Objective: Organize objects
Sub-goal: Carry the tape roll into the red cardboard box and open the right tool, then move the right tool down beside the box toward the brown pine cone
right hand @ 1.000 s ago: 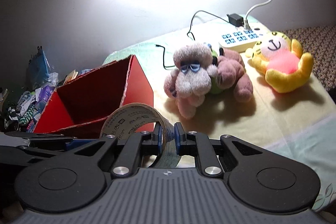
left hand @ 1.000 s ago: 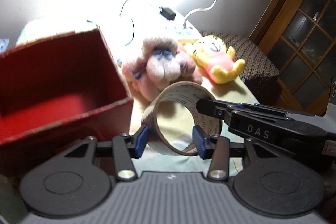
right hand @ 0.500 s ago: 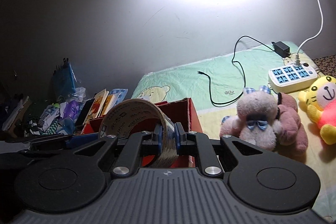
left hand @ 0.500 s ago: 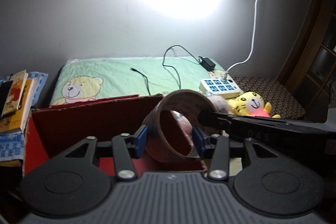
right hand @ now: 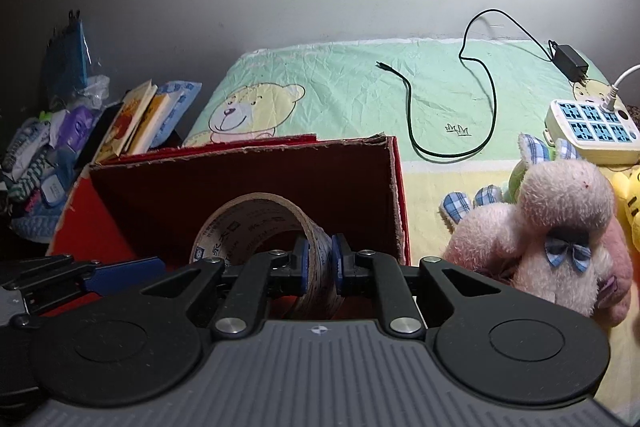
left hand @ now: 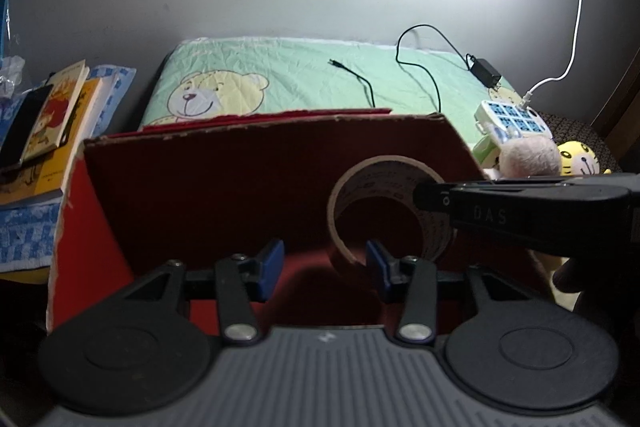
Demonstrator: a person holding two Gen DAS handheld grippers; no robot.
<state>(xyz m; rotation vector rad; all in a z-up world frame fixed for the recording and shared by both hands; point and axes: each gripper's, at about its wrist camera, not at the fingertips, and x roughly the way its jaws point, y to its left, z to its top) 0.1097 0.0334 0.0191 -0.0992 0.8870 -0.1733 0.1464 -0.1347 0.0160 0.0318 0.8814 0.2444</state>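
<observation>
Tape roll (right hand: 256,227) pinched through its wall by the right gripper (right hand: 320,261), one pad inside the ring, one outside, closed hard on the band. Roll standing on edge, its hole looking toward the left side and slightly up, its lower rim hidden behind the gripper body. Hanging over the open mouth of the red box (right hand: 240,171), inside the near rim; whether touching the floor or still clear of it, cannot tell. From the left wrist view, the same roll (left hand: 384,203) seen nearly face-on, hole open to the lens, sitting just ahead and right of centre. Left gripper (left hand: 324,267) wide open, blue pads spread, nothing between them, the right pad just beside the roll's bottom edge, contact unclear. Right gripper (left hand: 520,211) reaching in from the right across the roll's rim. Key relation: box straight below and ahead of the held roll, far wall well behind it, so plenty of room, by the look of it. Probably a drop-off in progress, needing only a short lowering and a release by the right side. Likely risk: on edge, the roll may trundle across the box floor. Plush toy (right hand: 560,235) and power strip (right hand: 592,131) waiting on the bedsheet (right hand: 360,87), outside the box.
</observation>
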